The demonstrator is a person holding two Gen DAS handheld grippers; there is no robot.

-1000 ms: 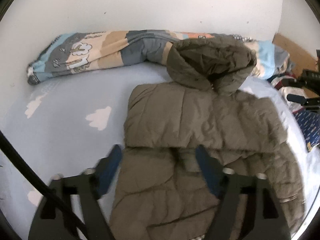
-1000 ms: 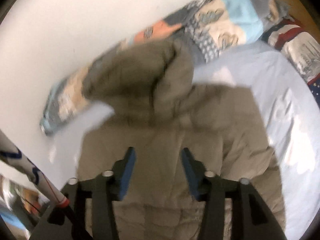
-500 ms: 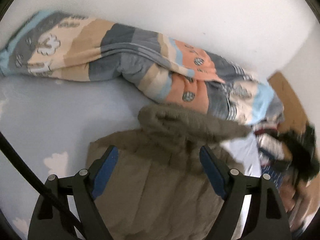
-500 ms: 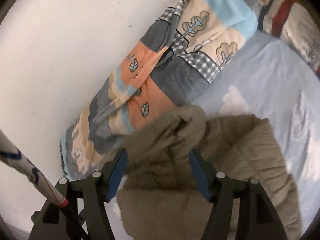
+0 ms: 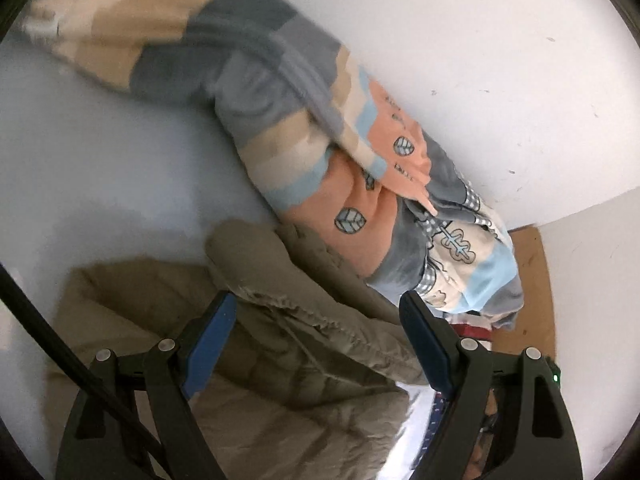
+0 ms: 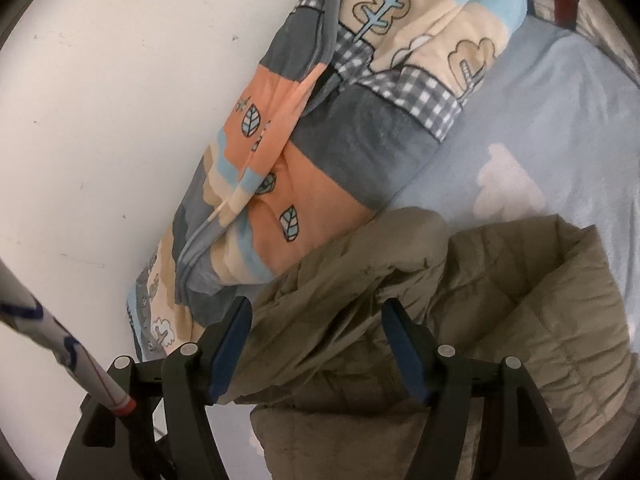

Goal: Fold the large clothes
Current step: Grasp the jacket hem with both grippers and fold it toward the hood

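Hovering over the olive puffer jacket, the left gripper has its blue-padded jaws spread wide, pads clear of the cloth on both sides; nothing is pinched. Between those pads, toward twelve o'clock, sits the hood's frayed rim, bunched up against the patchwork quilt; the quilt runs as a long roll from ten o'clock down to four o'clock along the white wall; pale blue bedsheet fills the nine o'clock side; a brown board shows at three o'clock.

Over to the right gripper; its jaws have just been closing a touch after widening, and a fold of the jacket lies between them, yet the pads stand apart from it, so it is a gap and no grip; the hood humps up at twelve o'clock, touching the quilt; jacket body spreads toward four o'clock on the cloud-printed bedsheet; white wall takes the ten o'clock side; a white pole with blue marks slants in at eight o'clock.
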